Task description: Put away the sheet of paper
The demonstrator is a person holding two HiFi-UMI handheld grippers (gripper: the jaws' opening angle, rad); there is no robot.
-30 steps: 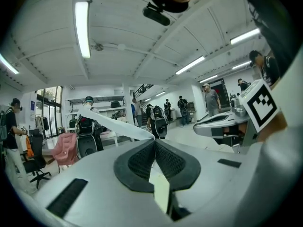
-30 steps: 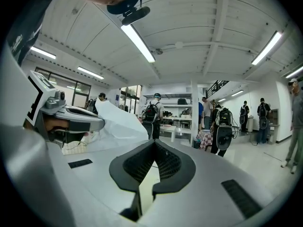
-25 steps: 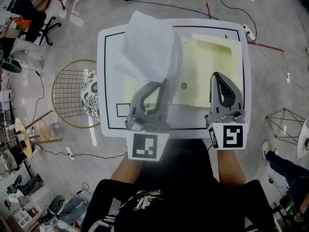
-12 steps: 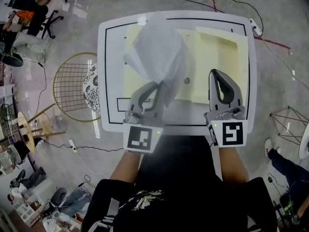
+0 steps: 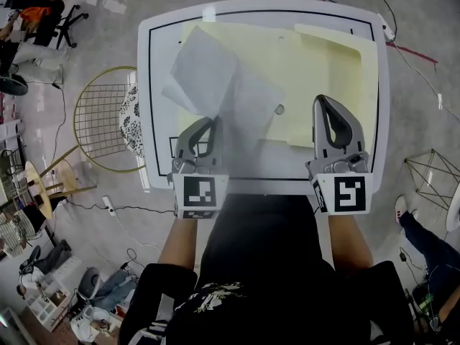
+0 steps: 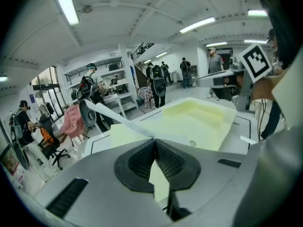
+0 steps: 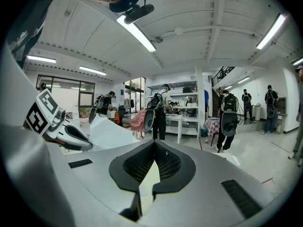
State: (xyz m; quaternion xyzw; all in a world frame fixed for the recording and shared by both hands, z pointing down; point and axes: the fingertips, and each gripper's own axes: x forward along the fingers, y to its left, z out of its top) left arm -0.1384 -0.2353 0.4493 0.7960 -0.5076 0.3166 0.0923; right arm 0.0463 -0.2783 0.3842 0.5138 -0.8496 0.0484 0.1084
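Observation:
A white sheet of paper (image 5: 215,85) lies slanted over the left half of an open pale yellow folder (image 5: 323,77) on the white table (image 5: 266,175). My left gripper (image 5: 213,121) is shut on the sheet's near corner. In the left gripper view the sheet (image 6: 113,117) runs up and left from the closed tips (image 6: 154,140), and the folder (image 6: 199,119) lies beyond. My right gripper (image 5: 322,100) is shut with nothing in it, over the folder's right near part. In the right gripper view its tips (image 7: 154,142) meet, and the sheet (image 7: 111,134) shows at the left.
A gold wire chair (image 5: 108,131) with a patterned cushion (image 5: 133,131) stands against the table's left side. A small round snap (image 5: 279,109) sits on the folder. Cables run over the floor, a wire stand (image 5: 431,175) is at the right, and people stand far off.
My left gripper has come down and toward the table's near left with the sheet, which went from standing up to lying low over the folder. My right gripper sank a little.

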